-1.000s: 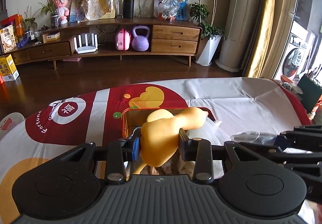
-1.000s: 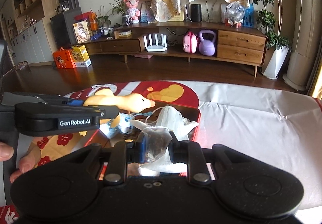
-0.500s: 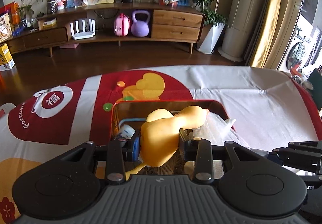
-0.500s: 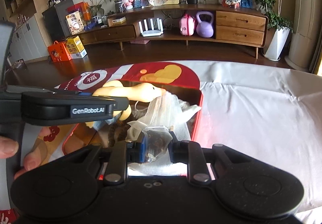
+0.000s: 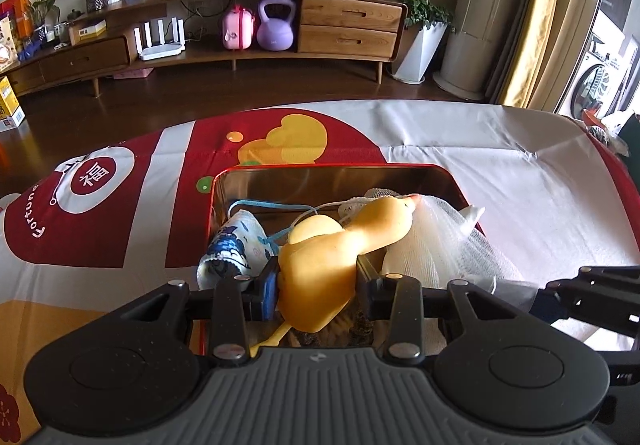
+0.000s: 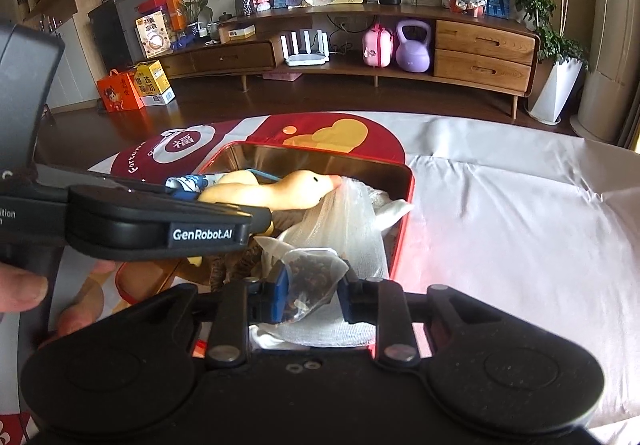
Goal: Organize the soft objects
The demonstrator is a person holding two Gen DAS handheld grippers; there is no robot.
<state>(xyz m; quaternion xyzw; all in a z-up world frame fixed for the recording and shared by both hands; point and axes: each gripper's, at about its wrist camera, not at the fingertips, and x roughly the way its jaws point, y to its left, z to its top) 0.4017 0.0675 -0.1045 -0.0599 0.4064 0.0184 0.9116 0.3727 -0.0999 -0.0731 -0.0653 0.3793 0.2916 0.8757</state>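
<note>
My left gripper is shut on a soft yellow duck and holds it low inside a red tin box; the duck also shows in the right wrist view. My right gripper is shut on a clear sachet of dark dried bits over the near right end of the box. In the box lie a white mesh cloth, a blue-patterned rolled cloth and a blue cord. The left gripper's body crosses the right wrist view.
The box stands on a table under a red, white and yellow cloth. Wooden floor and a low wooden TV cabinet lie beyond the table's far edge. A hand shows at the left.
Both grippers have moved down and forward with their loads. The duck now sits lower in the box, its head on the mesh cloth. The sachet has come down over the box's near end.
</note>
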